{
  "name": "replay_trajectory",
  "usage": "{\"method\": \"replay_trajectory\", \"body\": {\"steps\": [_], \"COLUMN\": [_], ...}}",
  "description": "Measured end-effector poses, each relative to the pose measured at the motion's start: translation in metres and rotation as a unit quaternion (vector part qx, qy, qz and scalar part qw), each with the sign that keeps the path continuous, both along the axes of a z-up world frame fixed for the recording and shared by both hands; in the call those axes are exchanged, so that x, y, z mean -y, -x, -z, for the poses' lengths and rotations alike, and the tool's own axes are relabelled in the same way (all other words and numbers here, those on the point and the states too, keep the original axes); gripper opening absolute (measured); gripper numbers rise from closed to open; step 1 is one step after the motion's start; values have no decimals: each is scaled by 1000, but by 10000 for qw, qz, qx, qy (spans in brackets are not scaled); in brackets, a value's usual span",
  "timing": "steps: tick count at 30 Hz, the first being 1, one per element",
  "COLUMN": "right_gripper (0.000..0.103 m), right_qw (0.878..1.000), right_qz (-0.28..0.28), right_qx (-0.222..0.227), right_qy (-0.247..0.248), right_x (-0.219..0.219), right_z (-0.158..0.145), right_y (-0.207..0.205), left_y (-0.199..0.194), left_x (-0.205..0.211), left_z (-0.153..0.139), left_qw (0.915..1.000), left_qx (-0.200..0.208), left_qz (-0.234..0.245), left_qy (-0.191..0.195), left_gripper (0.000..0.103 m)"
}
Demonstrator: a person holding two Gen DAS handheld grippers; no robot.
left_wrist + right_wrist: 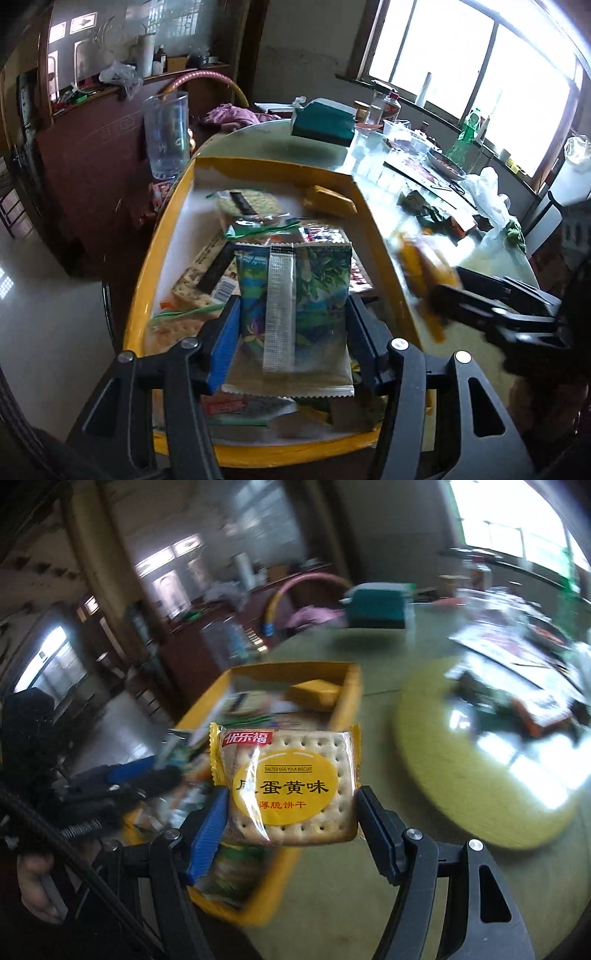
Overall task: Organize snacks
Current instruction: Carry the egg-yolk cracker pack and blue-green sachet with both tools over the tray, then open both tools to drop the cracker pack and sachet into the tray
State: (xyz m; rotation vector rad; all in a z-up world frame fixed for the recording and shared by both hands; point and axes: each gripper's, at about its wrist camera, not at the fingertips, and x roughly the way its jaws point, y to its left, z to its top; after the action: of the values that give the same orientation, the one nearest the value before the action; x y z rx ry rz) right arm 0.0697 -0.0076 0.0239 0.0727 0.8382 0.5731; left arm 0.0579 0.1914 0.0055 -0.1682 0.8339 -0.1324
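The left tongs are clamped on a green packet with leaf and flower artwork and a silver back seam; no writing on it can be read. It hangs over the yellow box, which sits just ahead of and below these tongs on the desk and holds more wrapped crackers. To the right, the right tongs are clamped on a cracker pack, held above the box's near corner. Its red tag reads "优乐福", and its yellow oval reads "SALTED EGG YOLK BISCUIT", "咸蛋黄味" and "薄脆饼干".
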Motion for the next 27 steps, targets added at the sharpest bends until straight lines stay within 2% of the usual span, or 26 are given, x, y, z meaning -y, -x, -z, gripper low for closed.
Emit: {"method": "replay_trajectory", "body": {"steps": [3, 7, 9, 13, 16, 19, 23, 27], "right_gripper": [70, 72, 72, 75, 75, 75, 75, 75], "right_qw": [9997, 9992, 9991, 9999, 9998, 9989, 9972, 9928], "right_qz": [-107, -3, 10, -70, 81, 269, 542, 1144], "right_qx": [-132, -229, -131, -83, -22, 53, 43, -18], "right_qy": [155, 326, 395, 36, -181, -371, -508, -343], "right_x": [-31, -50, -55, -48, -28, 4, 57, 115], "right_z": [10, 22, 24, 17, 8, 1, -6, -8], "right_y": [-15, -32, -36, -36, -34, -31, -29, -38], "left_y": [-2, -6, -7, -1, 5, 8, 7, -2], "left_x": [-10, -21, -26, -40, -37, -16, 19, 60], "left_z": [2, 4, 5, 0, -7, -16, -28, -32], "left_qw": [9999, 9997, 9994, 9967, 9954, 9964, 9952, 9936], "left_qx": [-14, 12, 32, 234, 348, 479, 611, 582], "left_qz": [-64, -222, -291, -580, -555, -330, 76, 541], "left_qy": [122, 120, 206, 523, 692, 612, 767, 809], "left_gripper": [60, 63, 81, 88, 89, 90, 91, 91]}}
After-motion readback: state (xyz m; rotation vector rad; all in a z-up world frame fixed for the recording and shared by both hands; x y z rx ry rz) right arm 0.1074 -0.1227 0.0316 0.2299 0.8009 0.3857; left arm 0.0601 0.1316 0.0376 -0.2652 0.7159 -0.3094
